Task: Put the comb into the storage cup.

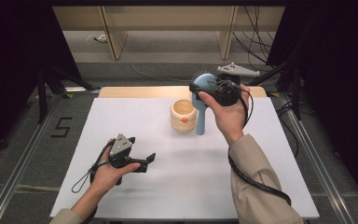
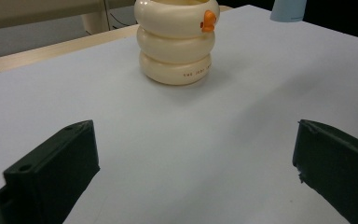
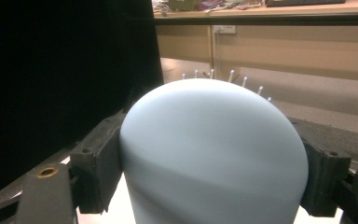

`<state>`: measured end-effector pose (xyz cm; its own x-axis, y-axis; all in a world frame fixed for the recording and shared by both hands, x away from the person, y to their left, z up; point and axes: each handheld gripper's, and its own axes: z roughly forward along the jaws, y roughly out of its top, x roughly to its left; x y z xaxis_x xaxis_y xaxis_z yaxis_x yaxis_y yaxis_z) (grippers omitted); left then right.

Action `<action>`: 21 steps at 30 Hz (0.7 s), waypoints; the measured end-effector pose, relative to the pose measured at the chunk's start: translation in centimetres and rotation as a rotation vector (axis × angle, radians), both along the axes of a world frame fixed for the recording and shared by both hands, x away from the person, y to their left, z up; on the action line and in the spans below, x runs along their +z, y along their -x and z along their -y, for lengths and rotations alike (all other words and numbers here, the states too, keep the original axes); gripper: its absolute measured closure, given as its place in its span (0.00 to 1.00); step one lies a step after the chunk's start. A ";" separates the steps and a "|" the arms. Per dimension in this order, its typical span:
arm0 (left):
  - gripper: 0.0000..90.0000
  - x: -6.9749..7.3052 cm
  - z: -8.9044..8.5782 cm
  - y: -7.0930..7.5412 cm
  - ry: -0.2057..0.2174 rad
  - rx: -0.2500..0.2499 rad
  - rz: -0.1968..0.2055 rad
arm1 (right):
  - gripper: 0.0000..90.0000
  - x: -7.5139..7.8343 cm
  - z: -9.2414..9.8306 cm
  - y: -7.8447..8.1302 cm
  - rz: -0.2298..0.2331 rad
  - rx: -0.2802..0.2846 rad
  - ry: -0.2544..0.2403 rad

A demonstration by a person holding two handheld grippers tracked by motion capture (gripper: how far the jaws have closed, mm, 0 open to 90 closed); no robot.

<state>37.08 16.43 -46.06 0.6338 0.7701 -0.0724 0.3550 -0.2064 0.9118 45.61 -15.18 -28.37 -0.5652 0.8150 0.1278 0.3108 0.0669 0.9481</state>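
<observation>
right claw (image 1: 204, 88) tight on blue hairbrush (image 3: 213, 154) beside cream cup (image 1: 183, 115) (handle tip perhaps on table (image 1: 121, 116)); left claw (image 1: 148, 161) wide, empty

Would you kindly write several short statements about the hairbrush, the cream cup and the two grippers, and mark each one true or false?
1. The right gripper is shut on the blue hairbrush. True.
2. The hairbrush lies flat on the table. False: it hangs upright, handle pointing down, beside the cup.
3. The cream ringed cup stands upright on the table. True.
4. The left gripper holds the cup. False: its fingers are open and empty, well short of the cup.
5. The cup bears an orange mark. True.
</observation>
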 end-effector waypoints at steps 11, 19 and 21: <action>0.00 0.0 0.0 0.0 0.002 -0.002 -0.001 | 0.25 0.6 0.0 -0.3 0.008 0.000 0.000; 0.00 0.0 0.1 -0.1 0.003 -0.004 -0.001 | 0.25 1.1 -0.2 -0.6 0.009 0.012 -0.010; 0.00 0.1 0.1 0.0 0.005 -0.002 0.001 | 0.25 1.3 -0.2 -0.8 0.008 0.016 -0.012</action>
<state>37.13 16.32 -45.97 0.6350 0.7688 -0.0757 0.3536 -0.2022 0.9133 46.36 -14.95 -27.03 -0.5792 0.8043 0.1329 0.3023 0.0605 0.9513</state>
